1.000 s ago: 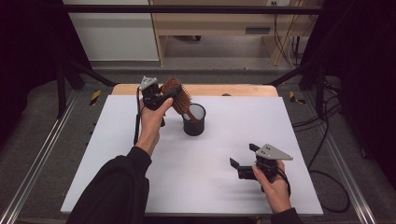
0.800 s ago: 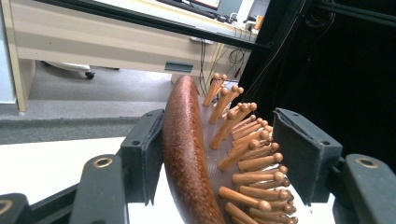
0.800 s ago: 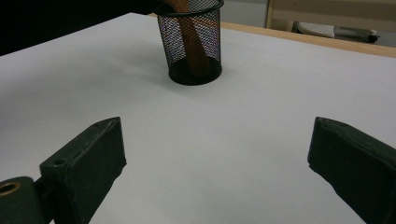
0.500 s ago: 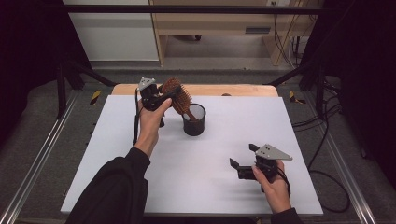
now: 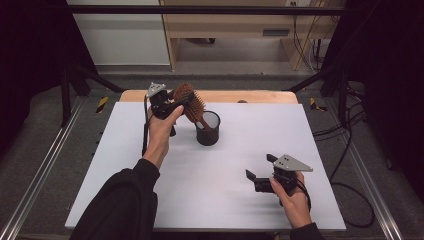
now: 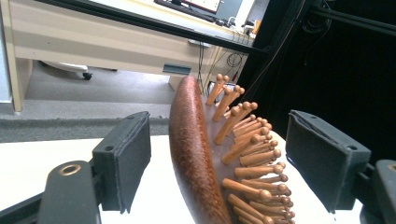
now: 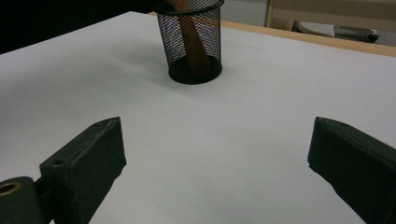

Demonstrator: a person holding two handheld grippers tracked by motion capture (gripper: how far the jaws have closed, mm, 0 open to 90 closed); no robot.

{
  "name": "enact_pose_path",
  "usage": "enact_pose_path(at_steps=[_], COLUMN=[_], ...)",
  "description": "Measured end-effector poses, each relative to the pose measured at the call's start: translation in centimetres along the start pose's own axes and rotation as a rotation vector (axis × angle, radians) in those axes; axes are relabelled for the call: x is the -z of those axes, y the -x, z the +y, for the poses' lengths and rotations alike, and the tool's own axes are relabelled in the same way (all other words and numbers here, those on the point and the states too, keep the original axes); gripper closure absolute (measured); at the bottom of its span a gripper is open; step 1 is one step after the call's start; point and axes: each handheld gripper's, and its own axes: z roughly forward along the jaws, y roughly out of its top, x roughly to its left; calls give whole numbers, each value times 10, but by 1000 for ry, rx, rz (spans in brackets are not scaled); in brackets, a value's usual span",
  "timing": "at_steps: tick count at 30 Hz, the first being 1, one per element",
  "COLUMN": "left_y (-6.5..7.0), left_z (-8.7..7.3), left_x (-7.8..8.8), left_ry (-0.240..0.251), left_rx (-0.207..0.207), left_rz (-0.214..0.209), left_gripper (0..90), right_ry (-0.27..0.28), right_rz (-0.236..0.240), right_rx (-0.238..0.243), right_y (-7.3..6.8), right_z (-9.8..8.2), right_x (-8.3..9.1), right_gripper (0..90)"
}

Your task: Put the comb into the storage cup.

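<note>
A wooden paddle hairbrush (image 5: pixel 190 102) stands handle-down in a black mesh cup (image 5: pixel 207 129) at the far middle of the white table (image 5: pixel 200 195), its head leaning left out of the rim. My left gripper (image 5: pixel 175 106) is open at the brush head. In the left gripper view the brush head (image 6: pixel 196 154) rises between the two pads with a gap on each side. My right gripper (image 5: pixel 259 166) rests open low at the front right and holds nothing. The right gripper view looks across bare table at the cup (image 7: pixel 194 46) with the brush handle (image 7: pixel 191 44) inside.
A wooden strip (image 5: pixel 220 96) runs along the table's far edge. Black frame rails (image 5: pixel 40 175) flank the table, and cables (image 5: pixel 350 150) lie on the floor at the right. A desk (image 5: pixel 235 30) stands beyond.
My left gripper has drifted slightly left and back at the brush head. The brush, the cup and the right gripper have stayed put.
</note>
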Motion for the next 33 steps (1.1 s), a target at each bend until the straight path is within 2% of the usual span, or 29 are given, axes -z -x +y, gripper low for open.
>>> enact_pose_path(at_steps=[18,28,33], left_y=[3,3,3], left_z=[-1,-1,-1], left_x=[0,0,1], left_ry=[-2,-13,-10], left_rx=[-8,5,3], left_rz=[2,6,11], left_gripper=[158,47,27], right_ry=[-1,-2,-2], right_rz=[0,0,2], right_rx=[1,3,1], right_y=[0,0,0], right_z=[0,0,0], right_x=[0,-1,-1], right_gripper=[44,44,44])
